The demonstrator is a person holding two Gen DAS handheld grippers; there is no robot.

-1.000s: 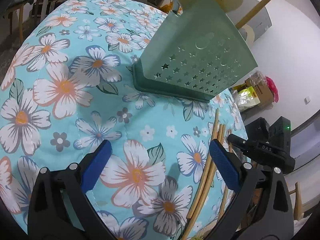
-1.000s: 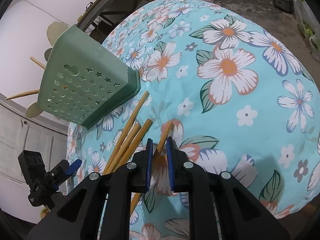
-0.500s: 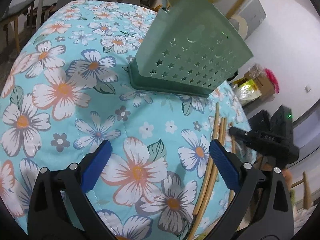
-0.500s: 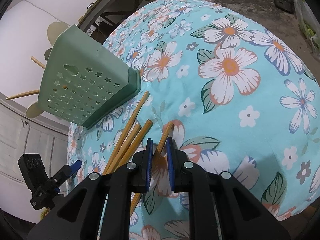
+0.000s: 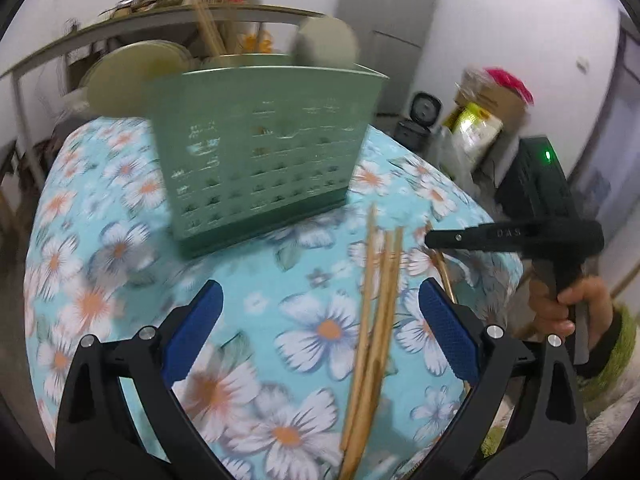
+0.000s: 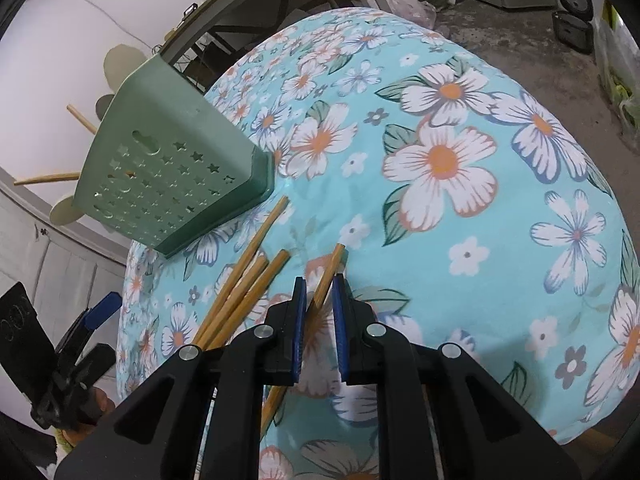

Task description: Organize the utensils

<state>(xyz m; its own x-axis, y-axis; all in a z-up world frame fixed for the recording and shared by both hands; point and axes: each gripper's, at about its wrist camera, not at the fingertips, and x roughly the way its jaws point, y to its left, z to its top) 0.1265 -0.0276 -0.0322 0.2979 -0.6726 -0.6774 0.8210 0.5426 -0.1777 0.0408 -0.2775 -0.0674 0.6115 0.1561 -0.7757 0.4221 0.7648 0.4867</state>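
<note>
Bamboo chopstick (image 6: pixel 327 276): gripped between the pads of the right tongs (image 6: pixel 319 292), lying on the floral cloth (image 6: pixel 460 208) of the bench.
Loose chopsticks (image 6: pixel 248 280): three fanned just left of it, tips toward the green holder (image 6: pixel 168 176).
Left tongs (image 5: pixel 320 312): spread wide, holding nothing, above those sticks.
Left view only: person's hand (image 5: pixel 560 300) on the right tongs' handle; blurred.
Right view only: star holes in the holder.

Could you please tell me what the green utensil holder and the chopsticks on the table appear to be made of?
The utensil holder looks like matte moulded plastic: uniform green, cleanly punched star holes. The chopsticks seem bamboo or wood: tan, unvarnished, faint grain.
</note>
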